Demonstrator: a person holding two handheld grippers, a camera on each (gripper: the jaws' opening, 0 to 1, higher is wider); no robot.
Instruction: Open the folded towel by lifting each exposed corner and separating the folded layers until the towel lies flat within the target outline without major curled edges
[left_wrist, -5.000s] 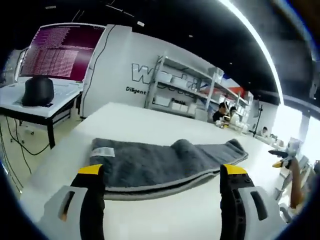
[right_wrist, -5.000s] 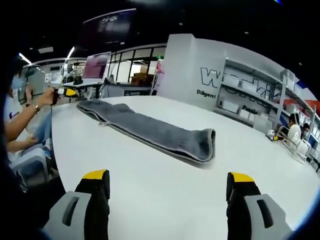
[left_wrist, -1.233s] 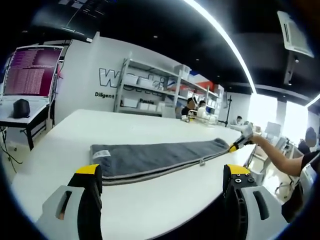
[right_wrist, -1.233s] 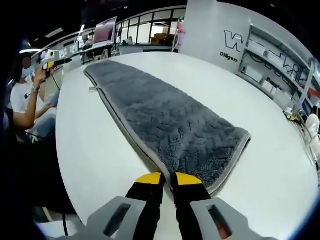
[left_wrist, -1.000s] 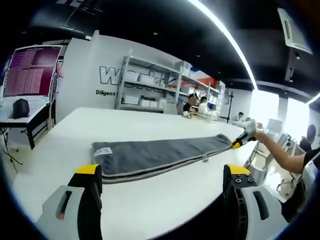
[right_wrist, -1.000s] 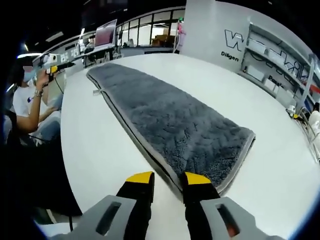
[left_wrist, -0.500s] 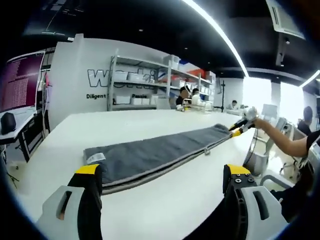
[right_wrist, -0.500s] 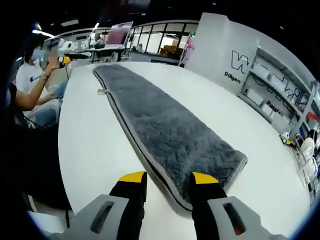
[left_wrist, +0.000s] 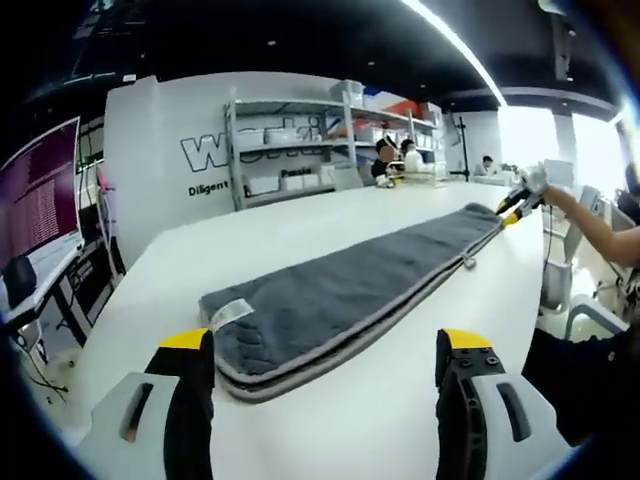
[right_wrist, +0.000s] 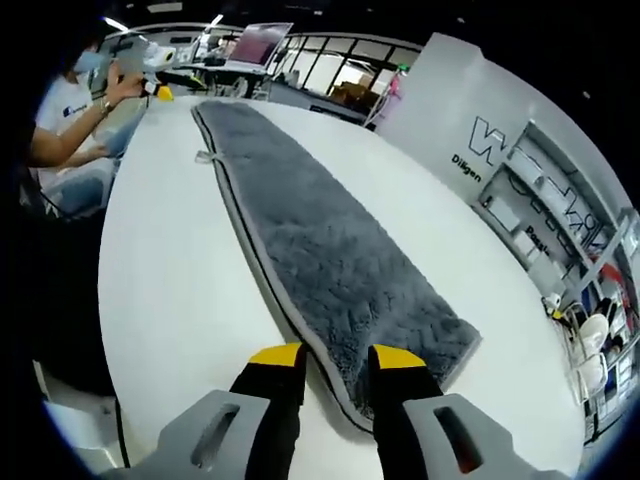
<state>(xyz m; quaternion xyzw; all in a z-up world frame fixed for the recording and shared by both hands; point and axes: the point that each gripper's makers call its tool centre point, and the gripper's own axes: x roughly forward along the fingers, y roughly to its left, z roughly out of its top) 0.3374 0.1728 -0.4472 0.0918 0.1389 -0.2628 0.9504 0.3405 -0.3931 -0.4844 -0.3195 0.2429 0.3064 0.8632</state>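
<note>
In the right gripper view, the right gripper (right_wrist: 336, 358) has its jaws nearly together around the near edge of the grey towel (right_wrist: 320, 240), possibly pinching its hem. The folded towel lies on the white table (right_wrist: 160, 290), its long axis running away to the far left. There the left gripper (right_wrist: 158, 90) hovers, jaws spread wide.

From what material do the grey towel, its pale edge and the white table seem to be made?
The long grey folded towel looks like plush microfibre or terry: a deep fuzzy pile with pressed wavy marks, matte. Its light grey edge binding seems a smoother woven tape, with no pile. The white table appears to be hard laminate or painted board, smooth with a faint sheen; which one, the look leaves open.
</note>
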